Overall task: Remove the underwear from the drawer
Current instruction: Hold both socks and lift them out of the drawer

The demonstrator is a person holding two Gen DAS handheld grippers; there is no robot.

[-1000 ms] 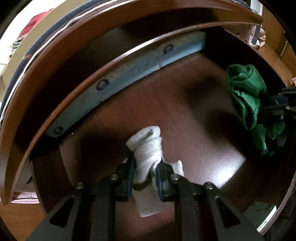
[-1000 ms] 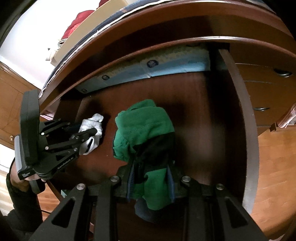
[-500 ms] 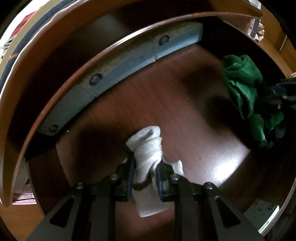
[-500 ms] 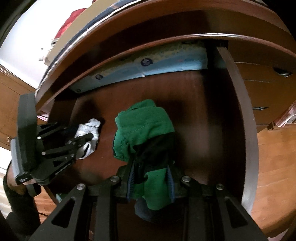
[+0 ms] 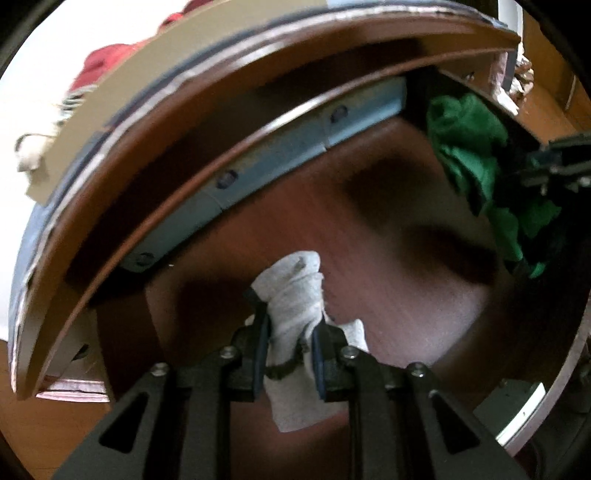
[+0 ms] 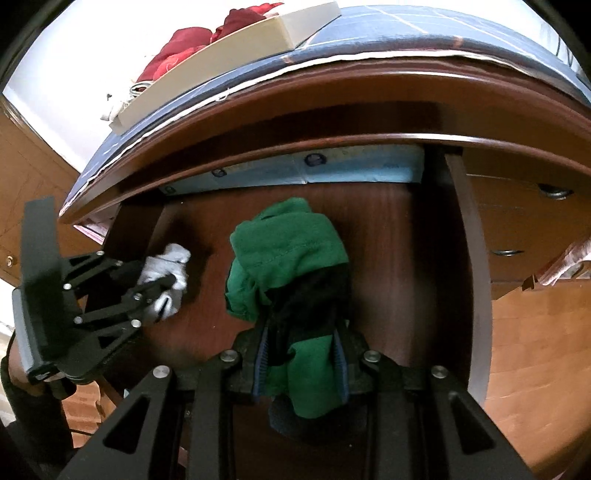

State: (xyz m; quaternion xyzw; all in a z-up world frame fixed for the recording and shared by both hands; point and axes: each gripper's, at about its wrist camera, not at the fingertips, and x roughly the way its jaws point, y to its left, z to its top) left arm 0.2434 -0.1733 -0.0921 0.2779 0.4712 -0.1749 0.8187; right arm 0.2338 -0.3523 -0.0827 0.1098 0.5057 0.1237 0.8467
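Note:
An open dark wooden drawer (image 5: 388, 236) (image 6: 369, 236) lies below both grippers. My left gripper (image 5: 290, 328) is shut on a bunched white underwear piece (image 5: 295, 295), held above the drawer floor; the right wrist view shows that same left gripper (image 6: 159, 291) and white piece (image 6: 166, 266) at the left. My right gripper (image 6: 301, 354) is shut on a green and black underwear bundle (image 6: 288, 247), which hangs over the drawer's middle. The same green bundle (image 5: 476, 166) appears at the right of the left wrist view, with the right gripper's fingers (image 5: 554, 162) beside it.
Pale blue packets (image 6: 314, 170) (image 5: 288, 158) line the drawer's back wall. Over the drawer runs the dresser top, carrying a blue cloth (image 6: 388, 33), a flat cream box (image 6: 229, 48) and red fabric (image 6: 195, 40). Closed drawers with metal handles (image 6: 554, 192) stand to the right. A person's dark sleeve (image 6: 33, 424) shows lower left.
Both grippers have tilted up with their bundles still gripped. More of the dresser top, box and red fabric shows now. The white and green pieces sit slightly higher against the drawer.

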